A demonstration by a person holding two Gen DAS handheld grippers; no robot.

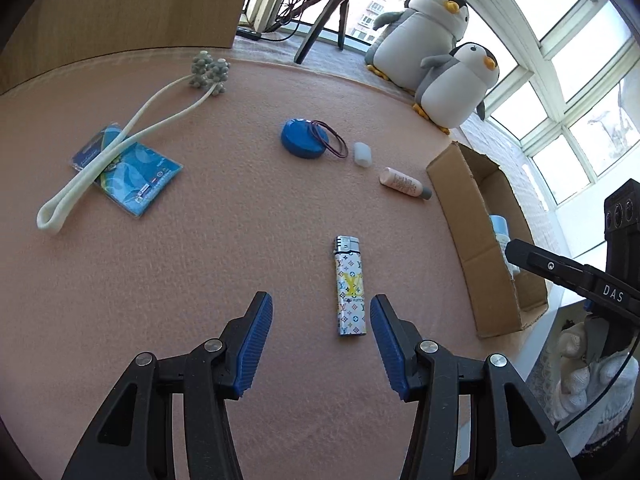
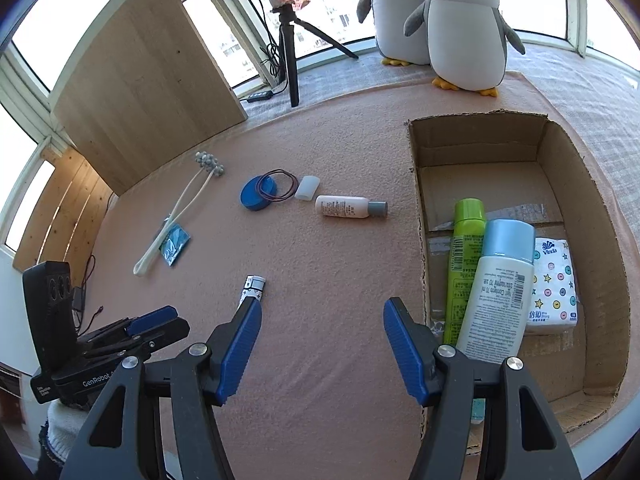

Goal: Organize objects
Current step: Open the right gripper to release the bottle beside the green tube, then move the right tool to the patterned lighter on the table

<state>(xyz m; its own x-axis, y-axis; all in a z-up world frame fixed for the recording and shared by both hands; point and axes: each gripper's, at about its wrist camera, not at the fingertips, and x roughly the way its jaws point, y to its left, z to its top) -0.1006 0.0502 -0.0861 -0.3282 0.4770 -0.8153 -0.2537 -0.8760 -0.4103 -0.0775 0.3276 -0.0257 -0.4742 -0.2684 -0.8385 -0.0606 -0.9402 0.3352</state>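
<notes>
A patterned lighter (image 1: 349, 286) lies on the pink mat just ahead of my open left gripper (image 1: 321, 320), nearer its right finger; its top shows past my right gripper's left finger (image 2: 252, 286). Farther off lie a blue round lid (image 1: 304, 138) with a thin hair band (image 1: 330, 138), a small white cap (image 1: 363, 155), a pink-white small bottle (image 1: 404, 183), a blue packet (image 1: 128, 170) and a white massager (image 1: 120, 144). My right gripper (image 2: 322, 334) is open and empty, left of the cardboard box (image 2: 416, 184), which holds a green spray can (image 2: 464, 256), a lotion bottle (image 2: 500, 292) and a tissue pack (image 2: 554, 284).
Two plush penguins (image 2: 464, 28) stand behind the box. A tripod (image 2: 290, 52) with a ring light and a wooden board (image 2: 144, 80) stand at the mat's far side. The left gripper (image 2: 152, 320) shows at the lower left of the right wrist view.
</notes>
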